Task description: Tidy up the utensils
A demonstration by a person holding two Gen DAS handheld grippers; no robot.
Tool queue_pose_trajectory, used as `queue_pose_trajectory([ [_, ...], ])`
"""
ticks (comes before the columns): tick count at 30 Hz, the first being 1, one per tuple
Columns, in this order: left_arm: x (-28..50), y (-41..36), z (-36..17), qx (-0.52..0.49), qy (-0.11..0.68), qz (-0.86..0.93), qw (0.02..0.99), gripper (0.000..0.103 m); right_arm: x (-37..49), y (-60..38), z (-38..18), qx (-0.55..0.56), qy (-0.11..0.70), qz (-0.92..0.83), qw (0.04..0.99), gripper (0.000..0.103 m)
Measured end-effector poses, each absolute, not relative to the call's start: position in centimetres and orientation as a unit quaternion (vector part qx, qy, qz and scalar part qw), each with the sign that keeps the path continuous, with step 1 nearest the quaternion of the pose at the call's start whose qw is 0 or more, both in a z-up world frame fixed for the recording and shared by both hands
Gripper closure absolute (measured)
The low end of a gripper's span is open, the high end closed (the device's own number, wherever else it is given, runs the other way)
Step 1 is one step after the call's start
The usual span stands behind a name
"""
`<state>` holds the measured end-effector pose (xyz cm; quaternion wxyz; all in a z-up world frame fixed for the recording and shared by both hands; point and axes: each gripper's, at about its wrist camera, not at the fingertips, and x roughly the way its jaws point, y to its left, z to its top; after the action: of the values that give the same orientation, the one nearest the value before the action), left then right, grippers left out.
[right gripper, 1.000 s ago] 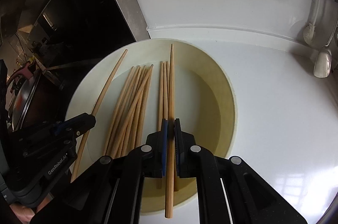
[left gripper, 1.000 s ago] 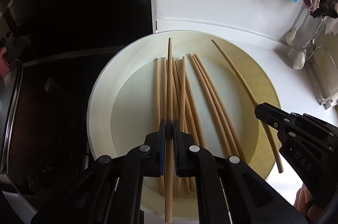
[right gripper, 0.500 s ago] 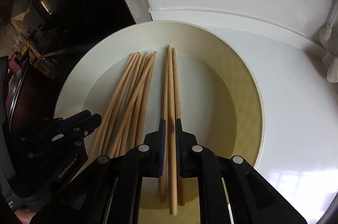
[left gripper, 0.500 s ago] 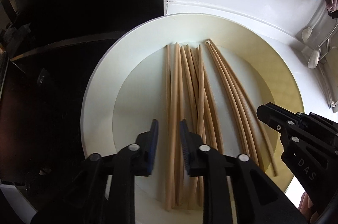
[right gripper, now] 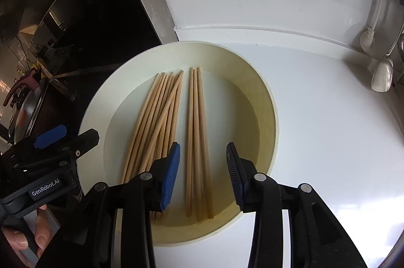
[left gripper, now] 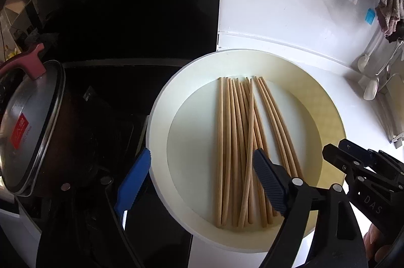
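Now both tools, the left tool (left gripper: 202, 179) and right tool (right gripper: 203, 174), are hanging released, jaws just widened, over the chopsticks (right gripper: 176, 131) lying in the plate (right gripper: 272, 116). Only the left view is showing a lidded pot (left gripper: 32, 126) clearly.

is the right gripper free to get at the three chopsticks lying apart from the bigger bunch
Probably yes. The right gripper is open right above the three chopsticks in the plate, nothing between; the bigger bunch lies clear to one side.
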<state>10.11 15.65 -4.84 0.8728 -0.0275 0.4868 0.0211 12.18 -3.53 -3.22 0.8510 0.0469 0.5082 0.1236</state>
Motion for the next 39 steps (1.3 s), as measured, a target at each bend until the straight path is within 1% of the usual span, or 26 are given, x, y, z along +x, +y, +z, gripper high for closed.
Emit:
queue_pose_trajectory([
  [1, 9.8, 15.6, -4.7, -0.027, 0.486, 0.023, 0.873, 0.016, 11.9, -3.5, -3.0, 0.046, 0.507, 0.123, 0.852, 0.056],
  [5, 8.8, 15.5, -4.0, -0.027, 0.483, 0.026, 0.875, 0.013, 10.1, -3.7, -1.9, 0.041, 0.499, 0.124, 0.856, 0.053],
  [10, 7.3, 15.1, -3.0, -0.027, 0.475, 0.026, 0.879, 0.012, 8.7, -3.8, -0.6, 0.033, 0.491, 0.123, 0.862, 0.052],
  [17, 5.4, 14.6, -1.6, -0.027, 0.463, 0.026, 0.886, 0.01, 7.5, -4.2, 0.8, 0.026, 0.478, 0.116, 0.87, 0.047],
  [31, 3.4, 14.5, -0.4, -0.034, 0.457, 0.043, 0.888, 0.009, 6.5, -4.4, 1.4, 0.021, 0.48, 0.122, 0.869, 0.047],
  [39, 2.5, 14.5, 0.2, -0.039, 0.451, 0.05, 0.89, 0.007, 5.7, -4.6, 2.0, 0.02, 0.476, 0.124, 0.87, 0.044],
])
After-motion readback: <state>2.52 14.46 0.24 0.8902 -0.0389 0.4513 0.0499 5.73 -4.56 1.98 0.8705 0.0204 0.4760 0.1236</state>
